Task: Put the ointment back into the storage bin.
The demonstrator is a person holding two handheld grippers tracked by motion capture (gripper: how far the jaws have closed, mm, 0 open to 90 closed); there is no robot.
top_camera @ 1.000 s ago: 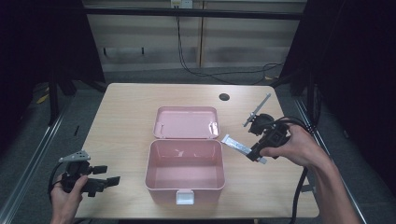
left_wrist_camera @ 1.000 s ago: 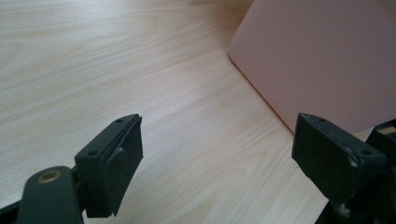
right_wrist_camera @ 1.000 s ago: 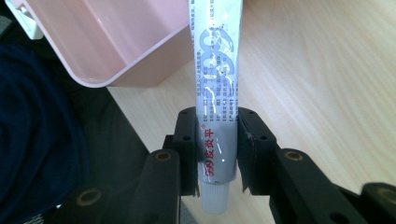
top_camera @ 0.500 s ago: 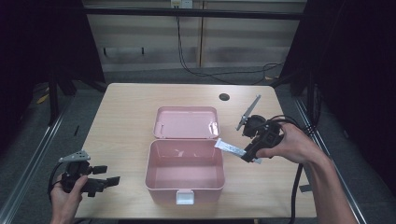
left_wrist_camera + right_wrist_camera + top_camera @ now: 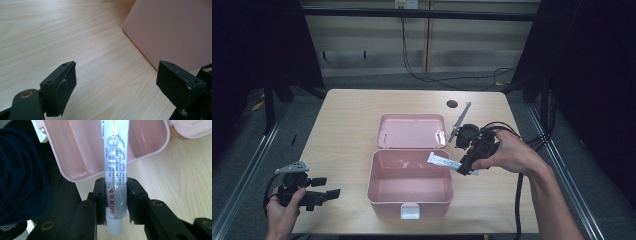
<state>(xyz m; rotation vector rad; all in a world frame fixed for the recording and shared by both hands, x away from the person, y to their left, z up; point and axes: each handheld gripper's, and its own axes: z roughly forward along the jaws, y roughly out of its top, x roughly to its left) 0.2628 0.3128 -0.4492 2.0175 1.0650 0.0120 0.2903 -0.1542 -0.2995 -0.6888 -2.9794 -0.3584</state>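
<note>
A pink box [image 5: 409, 200] stands open in the middle of the table, its lid [image 5: 412, 131] lying flat behind it. My right gripper [image 5: 462, 167] is shut on a silver-white ointment tube [image 5: 443, 161] and holds it over the box's right rim. In the right gripper view the tube [image 5: 115, 162] runs up from between the pads [image 5: 101, 200], out over the pink box [image 5: 82, 147], cap end toward the camera. My left gripper [image 5: 329, 194] rests low at the table's front left, open and empty. The left gripper view has its fingers [image 5: 61, 87] spread above bare wood, the box's wall [image 5: 175, 30] to the right.
The wooden table [image 5: 347, 125] has a round cable hole [image 5: 452, 104] at the back right. Cables trail from the right gripper off the right edge. Dark floor and rails surround the table. Bare wood lies between the left gripper and the box.
My right gripper has carried the tube leftward from the table's right side until the tube's free end hangs over the open box. The left gripper has stayed put.
</note>
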